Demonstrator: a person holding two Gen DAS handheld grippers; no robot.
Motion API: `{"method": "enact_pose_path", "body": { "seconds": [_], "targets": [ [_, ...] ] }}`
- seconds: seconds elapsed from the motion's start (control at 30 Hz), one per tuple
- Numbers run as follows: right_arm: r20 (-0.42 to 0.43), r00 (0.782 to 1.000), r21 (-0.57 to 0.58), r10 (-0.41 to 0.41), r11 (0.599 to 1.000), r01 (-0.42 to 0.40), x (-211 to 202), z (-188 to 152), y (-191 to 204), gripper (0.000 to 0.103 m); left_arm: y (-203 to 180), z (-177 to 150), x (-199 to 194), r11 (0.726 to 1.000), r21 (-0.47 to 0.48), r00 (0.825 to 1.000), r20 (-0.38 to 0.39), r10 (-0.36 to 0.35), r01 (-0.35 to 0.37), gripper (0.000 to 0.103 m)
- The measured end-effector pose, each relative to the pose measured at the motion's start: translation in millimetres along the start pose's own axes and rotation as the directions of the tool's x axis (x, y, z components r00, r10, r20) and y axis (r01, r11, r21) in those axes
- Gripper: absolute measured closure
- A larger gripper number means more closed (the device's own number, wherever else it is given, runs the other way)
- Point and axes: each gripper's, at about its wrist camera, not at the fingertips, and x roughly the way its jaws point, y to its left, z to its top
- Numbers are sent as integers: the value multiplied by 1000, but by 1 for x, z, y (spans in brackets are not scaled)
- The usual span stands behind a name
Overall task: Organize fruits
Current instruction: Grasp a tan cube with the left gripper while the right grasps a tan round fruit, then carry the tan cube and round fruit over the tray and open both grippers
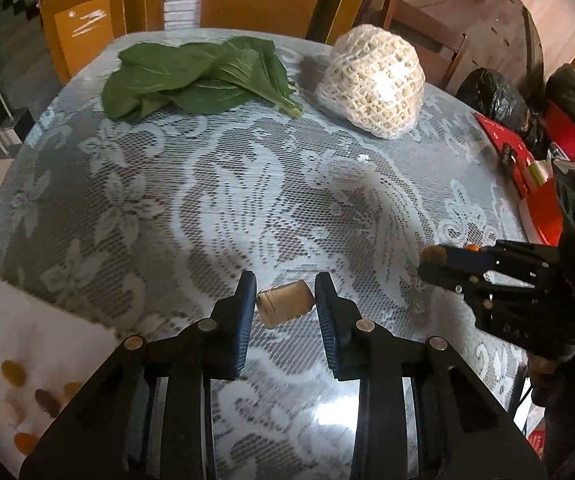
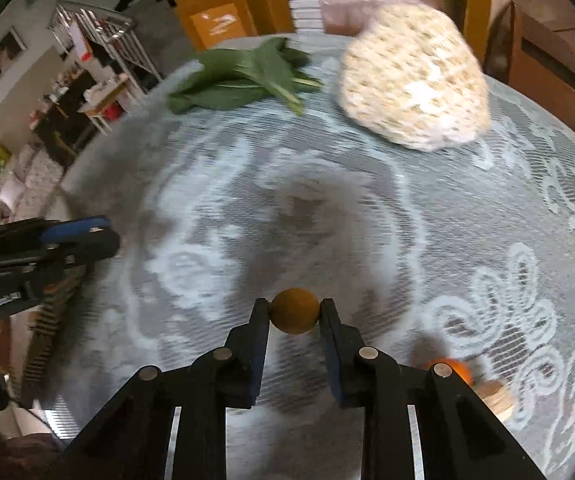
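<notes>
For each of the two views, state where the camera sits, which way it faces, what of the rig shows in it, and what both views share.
Left wrist: sits on the left gripper, facing down and forward across the lace tablecloth; its fingers clamp a tan cylinder; the right gripper shows at right.
Right wrist: sits on the right gripper, angled likewise; its fingers clamp a small brown round fruit; the left gripper shows at left.
Shared: leafy greens and net-wrapped fruit at the far edge.

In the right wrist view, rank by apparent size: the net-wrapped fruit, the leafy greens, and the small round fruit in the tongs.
1. Net-wrapped fruit
2. Leafy greens
3. Small round brown fruit, though it sits nearest the camera
</notes>
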Motion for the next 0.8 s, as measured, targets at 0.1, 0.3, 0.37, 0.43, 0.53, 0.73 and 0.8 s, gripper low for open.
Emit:
{"method": "enact_pose_path", "body": {
  "seconds": [0.1, 0.3, 0.37, 0.43, 0.53, 0.73, 0.8],
  "targets": [
    [6, 999, -25, 38, 999, -37, -4, -2, 26, 78, 8, -6, -13, 1000, -6, 1000, 9, -2, 2, 74],
    [5, 996, -61, 94, 994, -93, -6, -4, 70, 78, 29, -22, -39, 1000, -17, 999, 28, 26, -25, 74],
    [1, 994, -82, 113, 990, -112, -6, -3, 86, 78, 41, -29, -47, 999, -31, 999, 34, 40, -39, 74],
    [-4, 993, -108, 119, 987, -119, -6, -2, 101, 78, 53, -34, -55, 998, -44, 998, 37, 51, -49, 74],
    [-9, 990, -150, 138, 979, -138, -6, 3, 126, 78, 68, -42, -64, 996, -56, 996, 46, 74, -71, 74],
    [-14, 986, -227, 164, 960, -163, -1, 13, 173, 78, 103, -56, -83, 989, -102, 992, 63, 112, -105, 74],
    [-21, 983, -248, 180, 952, -180, 3, 17, 187, 78, 114, -61, -89, 986, -117, 990, 64, 125, -117, 74]
  ]
}}
